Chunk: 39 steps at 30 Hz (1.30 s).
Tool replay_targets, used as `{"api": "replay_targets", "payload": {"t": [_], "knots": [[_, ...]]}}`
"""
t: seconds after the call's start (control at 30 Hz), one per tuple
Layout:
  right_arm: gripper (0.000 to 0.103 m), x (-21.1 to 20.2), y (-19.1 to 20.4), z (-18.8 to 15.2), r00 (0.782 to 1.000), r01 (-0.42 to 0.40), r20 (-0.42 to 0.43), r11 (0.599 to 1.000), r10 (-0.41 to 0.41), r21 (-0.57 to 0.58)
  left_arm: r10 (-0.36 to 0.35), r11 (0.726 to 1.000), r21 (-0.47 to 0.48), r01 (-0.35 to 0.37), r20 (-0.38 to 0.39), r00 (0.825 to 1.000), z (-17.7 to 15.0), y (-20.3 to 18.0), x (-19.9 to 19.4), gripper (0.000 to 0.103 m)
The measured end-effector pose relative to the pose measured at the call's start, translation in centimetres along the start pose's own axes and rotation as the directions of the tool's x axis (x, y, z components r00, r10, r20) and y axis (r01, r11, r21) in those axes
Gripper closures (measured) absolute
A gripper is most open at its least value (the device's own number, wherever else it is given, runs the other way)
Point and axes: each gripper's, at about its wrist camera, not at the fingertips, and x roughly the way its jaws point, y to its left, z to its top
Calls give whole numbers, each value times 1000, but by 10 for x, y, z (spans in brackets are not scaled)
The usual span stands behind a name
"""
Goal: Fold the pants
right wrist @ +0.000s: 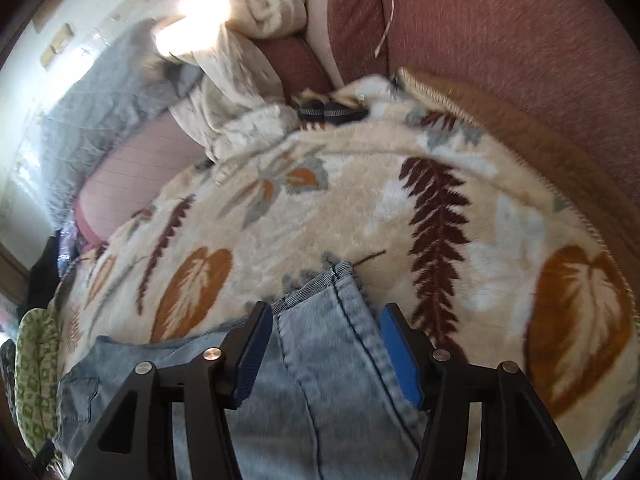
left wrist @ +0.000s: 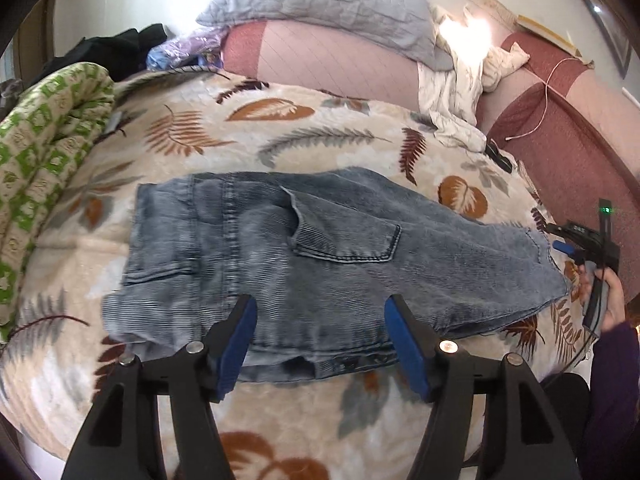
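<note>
Pants (left wrist: pixel 320 264) lie folded on the blanket (left wrist: pixel 280 132) — both grippers' jaws released, apparently clear of denim.

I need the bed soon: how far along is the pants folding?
Done: jeans lie folded over on the leaf blanket. In hand: nothing; left gripper and right gripper are open above the denim. Left: probably another fold to make them compact.

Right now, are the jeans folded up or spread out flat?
Folded. The jeans lie doubled into a short stack on the leaf blanket, layered edges showing at the near side.
</note>
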Motion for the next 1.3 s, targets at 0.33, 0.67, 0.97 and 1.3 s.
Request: {"api": "replay_targets", "payload": {"t": [0.33,0.67,0.97,1.3], "knots": [[84,27,22,-3,987,152,-24,973,-159,-174,40,998,51,-38,-42,998,-2,-16,29,31],[87,28,11,12,986,136,107,986,-125,-100,64,998,25,-63,-41,997,4,-15,37,30],[76,56,1,16,986,149,82,985,-142,-86,131,990,66,-126,-72,989,1,-24,59,30],[38,-18,14,-23,969,135,223,985,-108,-110,172,983,80,-166,-74,982,-6,-25,61,30]]}}
